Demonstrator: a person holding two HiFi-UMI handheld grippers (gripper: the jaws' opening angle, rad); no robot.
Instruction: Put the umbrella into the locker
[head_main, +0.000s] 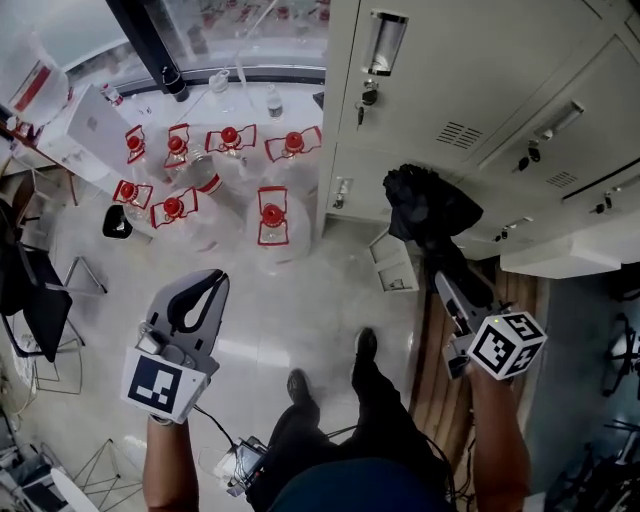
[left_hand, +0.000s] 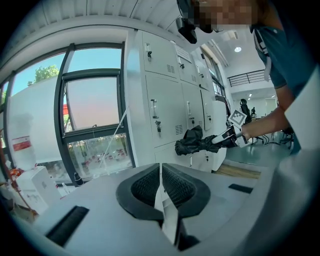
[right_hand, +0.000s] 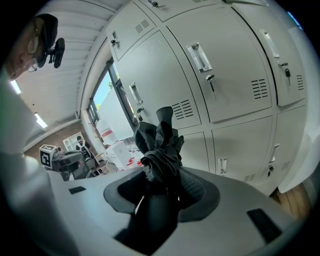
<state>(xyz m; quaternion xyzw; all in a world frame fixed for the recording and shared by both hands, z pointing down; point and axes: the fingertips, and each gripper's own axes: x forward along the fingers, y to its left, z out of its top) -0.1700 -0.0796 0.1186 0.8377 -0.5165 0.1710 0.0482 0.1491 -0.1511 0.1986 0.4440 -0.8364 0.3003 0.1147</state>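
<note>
The right gripper (head_main: 446, 268) is clamped on a folded black umbrella (head_main: 426, 208). Its 2 jaws stand wide because the bundle fills the space between them, as the right gripper view shows (right_hand: 161, 194). The umbrella (right_hand: 158, 142) sticks out past the jaws with its bunched cloth end pointing at the lockers (head_main: 455, 95). It is close in front of their lower doors but not yet inside any compartment. A pale panel (head_main: 560, 258) juts out from the lockers to the right of the umbrella. It may be an open door, though I cannot tell for sure.

The left gripper (head_main: 203, 292) hangs well away from the lockers. Its jaws are together with nothing between them (left_hand: 161, 186).

The umbrella looks light. It probably has a stiff shaft inside, and the loose cloth around it is soft and likely slippery. That cloth will flop and could snag on a door edge. A hold on the firm handle end or the wrapped shaft should steer it better than a pinch on cloth alone. The present grip seems to sit on that firmer part. With 1 gripper free, the other could steady the cloth end if it droops.
</note>
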